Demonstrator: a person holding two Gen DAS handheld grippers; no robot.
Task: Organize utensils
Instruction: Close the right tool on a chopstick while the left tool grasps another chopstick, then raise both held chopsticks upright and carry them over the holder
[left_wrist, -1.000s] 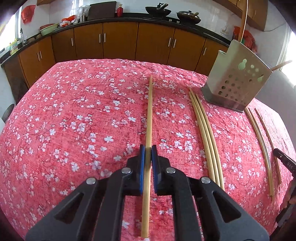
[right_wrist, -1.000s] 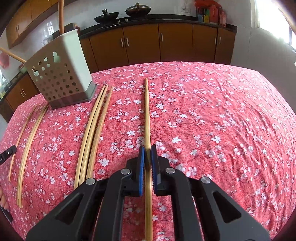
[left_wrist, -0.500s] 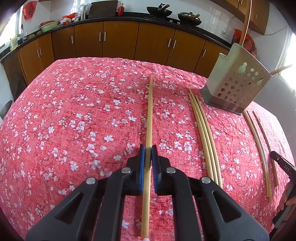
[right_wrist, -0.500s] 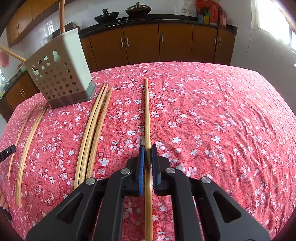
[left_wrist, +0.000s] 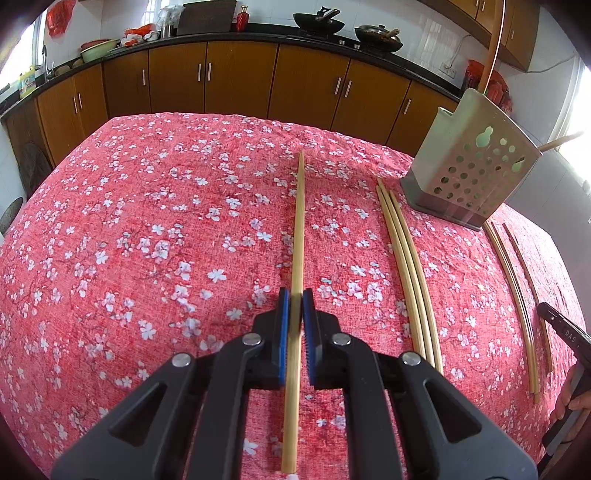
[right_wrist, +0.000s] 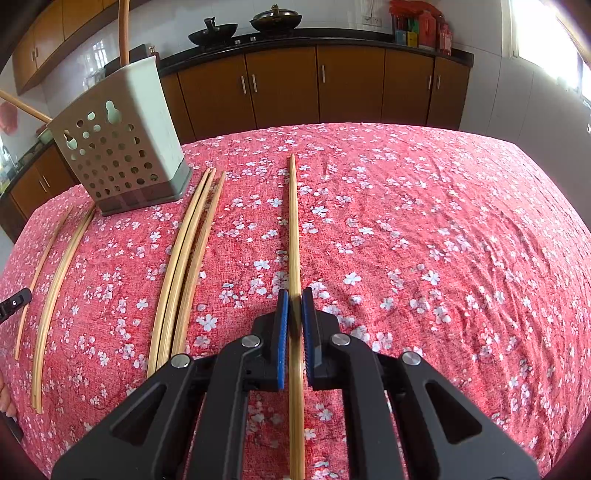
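Note:
My left gripper (left_wrist: 294, 300) is shut on a bamboo chopstick (left_wrist: 298, 221) that points straight ahead over the red floral tablecloth (left_wrist: 129, 240). My right gripper (right_wrist: 293, 299) is shut on another chopstick (right_wrist: 293, 221), also pointing ahead. The perforated grey utensil holder (left_wrist: 469, 173) (right_wrist: 122, 155) stands at the far side, with long sticks rising out of it. Three loose chopsticks (left_wrist: 406, 266) (right_wrist: 184, 266) lie side by side near it. More chopsticks (left_wrist: 513, 280) (right_wrist: 55, 280) lie on its other side.
Part of the other gripper (left_wrist: 561, 328) and a person's hand (left_wrist: 572, 402) show at the left wrist view's right edge. Brown kitchen cabinets (right_wrist: 321, 85) with woks (right_wrist: 275, 20) on the counter stand behind the table. The cloth's far edge (right_wrist: 332, 127) drops off toward them.

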